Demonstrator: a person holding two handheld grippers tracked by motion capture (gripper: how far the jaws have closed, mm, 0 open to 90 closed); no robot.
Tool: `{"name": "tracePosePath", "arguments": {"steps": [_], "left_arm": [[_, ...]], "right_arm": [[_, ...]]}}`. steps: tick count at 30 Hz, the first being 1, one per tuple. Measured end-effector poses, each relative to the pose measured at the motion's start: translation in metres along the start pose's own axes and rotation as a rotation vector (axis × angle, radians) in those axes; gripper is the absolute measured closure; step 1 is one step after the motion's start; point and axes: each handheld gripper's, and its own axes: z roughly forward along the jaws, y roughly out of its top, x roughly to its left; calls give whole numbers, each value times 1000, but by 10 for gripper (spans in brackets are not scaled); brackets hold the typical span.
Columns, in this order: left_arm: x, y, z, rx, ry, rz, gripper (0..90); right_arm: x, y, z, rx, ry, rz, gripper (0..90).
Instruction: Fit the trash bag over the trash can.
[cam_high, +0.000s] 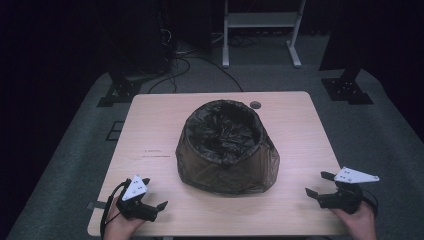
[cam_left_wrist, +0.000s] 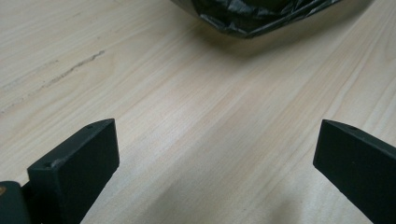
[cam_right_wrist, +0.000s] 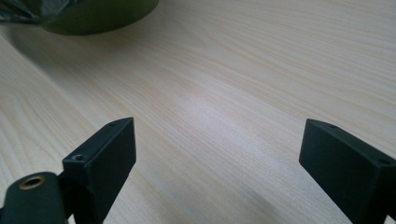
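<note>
A round bin lined with a black plastic bag (cam_high: 226, 147) stands in the middle of the light wooden table (cam_high: 295, 120), its bag hanging loose over the sides. My left gripper (cam_high: 154, 194) rests low near the table's front left edge, open with nothing between its jaws. My right gripper (cam_high: 318, 184) sits near the front right edge, open too and holding nothing. In the left gripper view the bag's edge (cam_left_wrist: 261, 16) lies ahead, beyond bare wood between the wide-set jaws (cam_left_wrist: 215, 154). In the right gripper view the bin's green base (cam_right_wrist: 93, 16) shows at the upper left, far from the jaws (cam_right_wrist: 217, 158).
A small round grommet (cam_high: 255, 105) sits in the tabletop behind the bin. Faint scratch marks (cam_high: 155, 154) cross the wood left of the bin. Beyond the table are black stands, cables and a white frame (cam_high: 260, 30) on grey carpet.
</note>
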Motion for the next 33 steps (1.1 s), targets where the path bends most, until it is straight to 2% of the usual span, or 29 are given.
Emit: {"name": "tracePosePath", "arguments": {"steps": [9, 13, 17, 21, 33], "left_arm": [[2, -6, 14, 79, -25, 0, 0], [2, -6, 16, 80, -34, -4, 0], [3, -6, 16, 86, -48, -13, 0], [4, -6, 17, 93, -63, -29, 0], [2, -7, 15, 91, -52, -36, 0]], "right_arm": [[3, -4, 17, 72, 20, -11, 96], [4, -5, 19, 90, 7, -26, 97], [7, -4, 23, 137, -8, -48, 97], [7, -4, 23, 141, -5, -47, 98], [7, -4, 24, 146, 4, -39, 98]]}}
